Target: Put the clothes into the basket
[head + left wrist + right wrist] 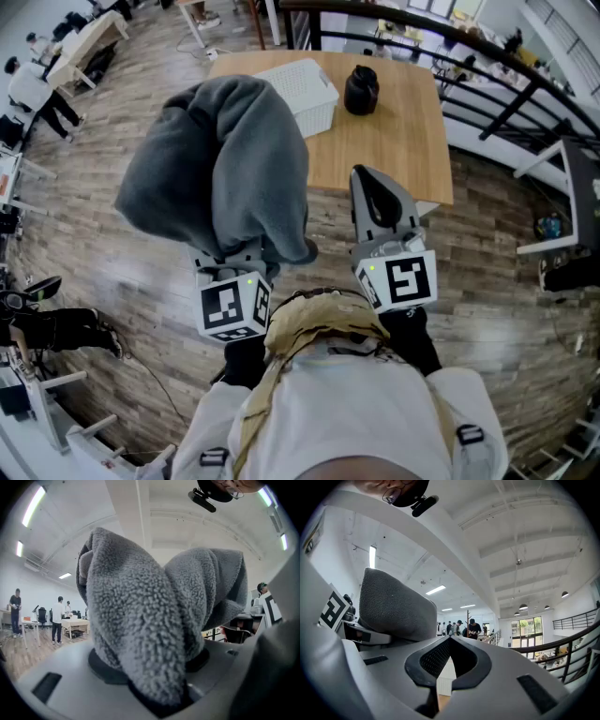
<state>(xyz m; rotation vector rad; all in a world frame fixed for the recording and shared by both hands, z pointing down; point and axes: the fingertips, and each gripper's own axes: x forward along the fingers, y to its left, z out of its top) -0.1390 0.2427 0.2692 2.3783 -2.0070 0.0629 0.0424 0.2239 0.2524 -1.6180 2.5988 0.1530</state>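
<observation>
**Fleece up in the left jaws, basket just beyond it**

Head view: The left gripper [232, 272] stands low centre-left, its jaws buried under a grey fleece garment [220, 159]. The fleece is lifted clear of the floor and bunched into a mound with no clear long axis. Up-frame and just right of the mound, a white basket [309, 89] sits on the wooden table [394, 141]; the fleece covers its near left part. A black pot [362, 90] stands beside the basket, to its right. The right gripper [367, 183] points up-frame at the table edge, carrying nothing.

Left gripper view: The jaws are clamped on a thick fold of fleece [150, 634]. The cloth spills over both sides and blocks any sight of the basket.

Right gripper view: The jaws are closed together and empty. Through the gap between them shows a bit of the white basket [446, 677]. The held fleece [393, 604] bulks at left.

Judgement: The left gripper does the carrying. The basket lies forward and slightly right of its jaws, so the move is a short reach up-frame, then release.
</observation>
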